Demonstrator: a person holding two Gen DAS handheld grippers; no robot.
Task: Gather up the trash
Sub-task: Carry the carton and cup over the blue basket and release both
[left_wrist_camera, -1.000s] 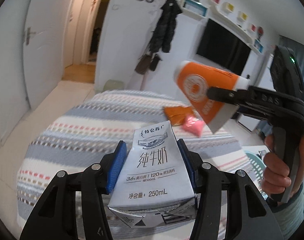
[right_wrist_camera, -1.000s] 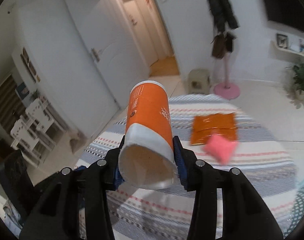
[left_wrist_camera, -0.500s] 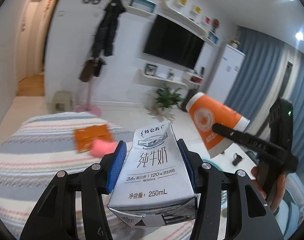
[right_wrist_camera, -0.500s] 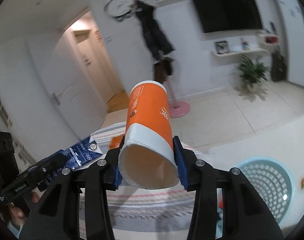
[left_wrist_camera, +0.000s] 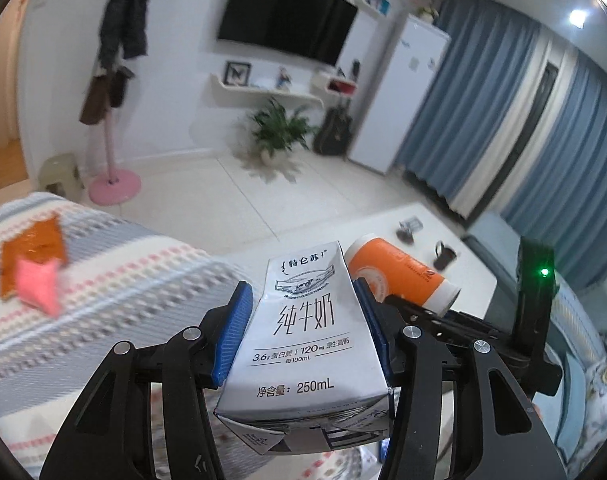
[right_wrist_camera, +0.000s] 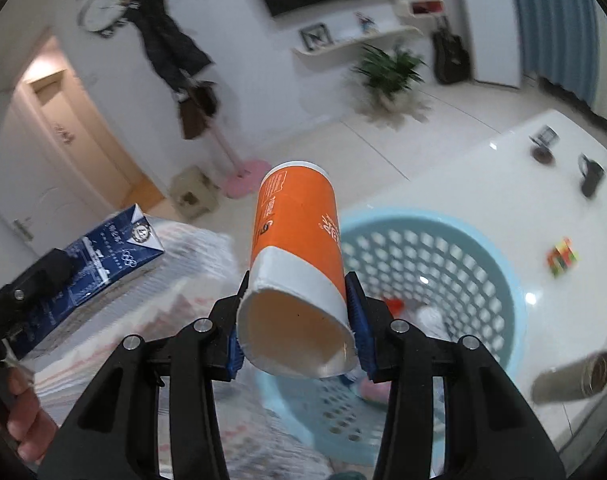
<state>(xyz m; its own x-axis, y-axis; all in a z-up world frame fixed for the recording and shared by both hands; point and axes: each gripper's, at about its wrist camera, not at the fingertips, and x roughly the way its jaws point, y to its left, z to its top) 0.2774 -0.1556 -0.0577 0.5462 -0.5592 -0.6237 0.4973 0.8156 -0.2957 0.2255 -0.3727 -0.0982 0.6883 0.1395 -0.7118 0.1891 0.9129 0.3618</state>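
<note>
My left gripper [left_wrist_camera: 301,320] is shut on a white 250 mL milk carton [left_wrist_camera: 307,332], held in the air; the carton's blue side shows in the right wrist view [right_wrist_camera: 99,256]. My right gripper [right_wrist_camera: 297,328] is shut on an orange and white paper cup [right_wrist_camera: 295,256], open end toward the camera, held above a light blue perforated basket [right_wrist_camera: 483,264] with some trash in it. The cup also shows in the left wrist view [left_wrist_camera: 399,276], just right of the carton. An orange wrapper [left_wrist_camera: 35,248] and a pink piece [left_wrist_camera: 39,284] lie on the striped bed [left_wrist_camera: 103,300].
A white table [right_wrist_camera: 503,160] behind the basket holds cups [right_wrist_camera: 591,176], a colourful cube [right_wrist_camera: 563,260] and a metal cylinder [right_wrist_camera: 571,380]. A potted plant [left_wrist_camera: 279,128], coat stand [left_wrist_camera: 111,184] and stool [left_wrist_camera: 59,172] stand by the far wall.
Both grippers have swung right, away from the bed. The basket has come under the cup in the right wrist view. Both grips are unchanged.
</note>
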